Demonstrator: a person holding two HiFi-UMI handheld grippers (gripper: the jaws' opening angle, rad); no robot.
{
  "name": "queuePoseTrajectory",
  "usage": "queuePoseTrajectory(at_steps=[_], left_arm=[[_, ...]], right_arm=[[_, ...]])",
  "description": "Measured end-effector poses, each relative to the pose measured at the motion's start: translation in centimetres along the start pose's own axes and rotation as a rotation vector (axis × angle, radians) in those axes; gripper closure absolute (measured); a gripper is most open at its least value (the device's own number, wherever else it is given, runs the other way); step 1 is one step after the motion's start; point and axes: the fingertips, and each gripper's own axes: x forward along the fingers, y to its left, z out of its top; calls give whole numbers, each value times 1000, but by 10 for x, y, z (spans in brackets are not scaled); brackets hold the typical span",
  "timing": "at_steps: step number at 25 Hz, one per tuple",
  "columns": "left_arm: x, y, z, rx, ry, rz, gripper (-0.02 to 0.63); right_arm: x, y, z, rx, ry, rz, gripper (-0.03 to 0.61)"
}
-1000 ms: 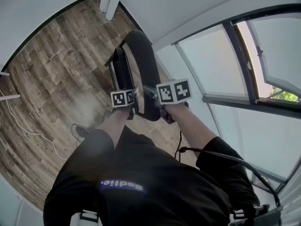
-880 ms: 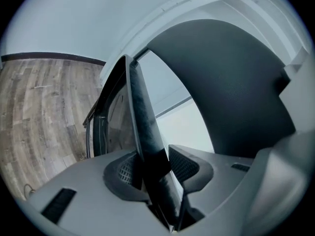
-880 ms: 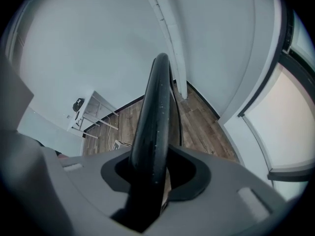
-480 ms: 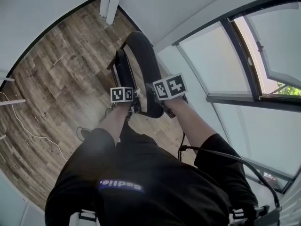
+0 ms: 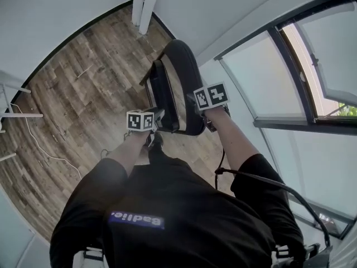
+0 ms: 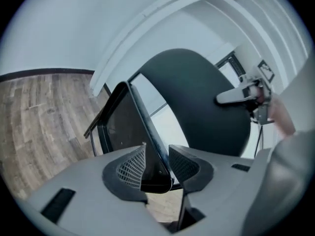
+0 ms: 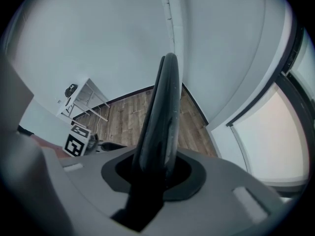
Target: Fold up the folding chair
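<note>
Seat (image 6: 123, 127) in L gripper (image 6: 156, 149), R gripper (image 7: 157, 172) tightened on backrest (image 7: 160, 107)

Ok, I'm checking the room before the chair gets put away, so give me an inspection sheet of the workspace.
Surface: wood floor.
Job's things: folding chair, seat close to backrest.
Clutter: white rack by the wall.
Grippers: left gripper jaws shut on seat edge; right gripper jaws, just tightened, shut on backrest.
Cables: white cable on floor; black cable beside the person.
Surroundings: white walls, window.
</note>
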Motion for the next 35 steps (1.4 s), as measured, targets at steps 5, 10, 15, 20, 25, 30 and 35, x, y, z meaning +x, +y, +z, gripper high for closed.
queuePoseTrajectory(at_steps=[5, 10, 15, 20, 25, 30, 35], left_arm=[[-90, -15, 18, 152, -105, 19, 479], [-175, -39, 30, 292, -184, 27, 479], [-238, -59, 45, 374, -288, 73, 479], [-289, -73, 48, 436, -372, 115, 479], [-313, -78, 43, 429, -419, 147, 479], [-339, -119, 51, 531, -481, 128, 525], [-360, -155, 64, 621, -551, 110, 601]], right_arm=[[-6, -1, -3, 4, -5, 4, 483], [-11, 5, -3, -9, -5, 2, 483], [-15, 6, 2, -18, -18, -1, 488], [-15, 10, 3, -15, -37, -6, 495], [-19, 9, -5, -29, -26, -11, 495], [-21, 11, -4, -40, -33, -20, 495], [-23, 13, -2, -42, -33, -30, 499]])
